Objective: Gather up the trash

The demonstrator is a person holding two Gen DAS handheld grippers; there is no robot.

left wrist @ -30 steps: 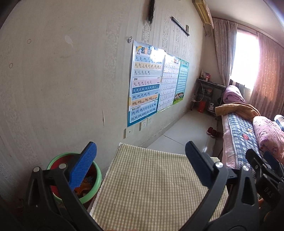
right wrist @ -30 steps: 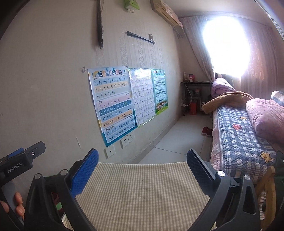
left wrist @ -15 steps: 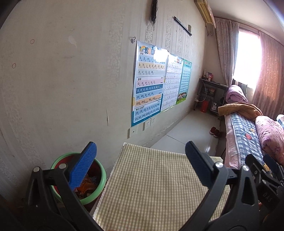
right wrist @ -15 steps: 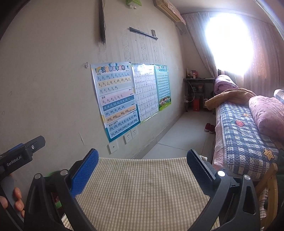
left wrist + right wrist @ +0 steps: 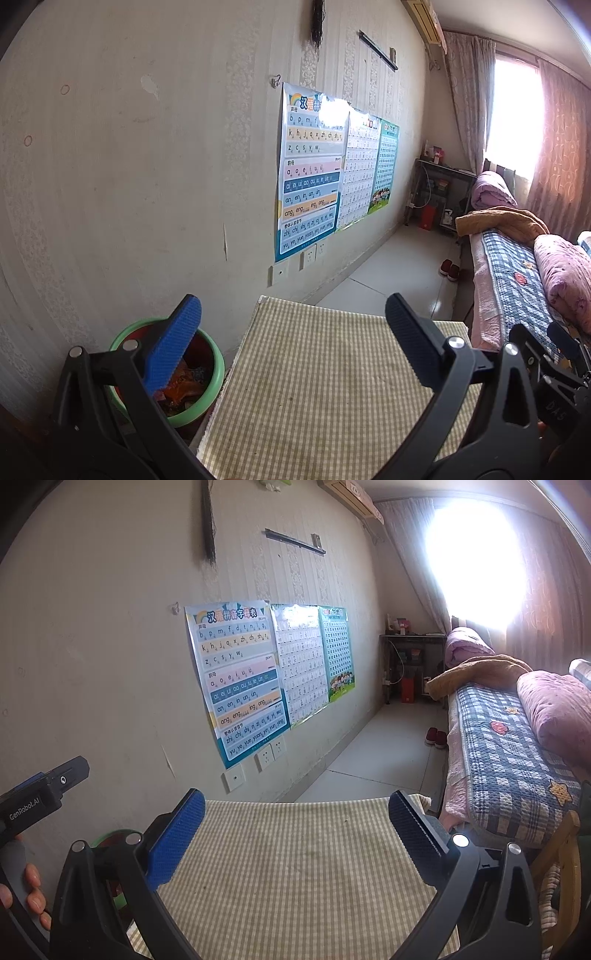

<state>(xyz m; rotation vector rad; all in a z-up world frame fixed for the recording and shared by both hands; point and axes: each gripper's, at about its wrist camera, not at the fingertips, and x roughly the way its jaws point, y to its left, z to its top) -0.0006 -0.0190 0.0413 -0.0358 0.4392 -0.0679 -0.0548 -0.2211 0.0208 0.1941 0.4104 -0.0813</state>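
Both of your tools hang with fingers spread wide and nothing between them: the left tool (image 5: 291,332) and the right tool (image 5: 295,823) sit over the checked counter (image 5: 325,387). Just left of the counter, against the wall, stands the green bin (image 5: 210,391) holding colourful wrappers (image 5: 183,387). Right of the counter runs the bed (image 5: 509,746).

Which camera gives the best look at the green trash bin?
The left wrist view: the green trash bin shows its rim and wrappers inside, beside the table. The right wrist view shows only a sliver behind the gripper.
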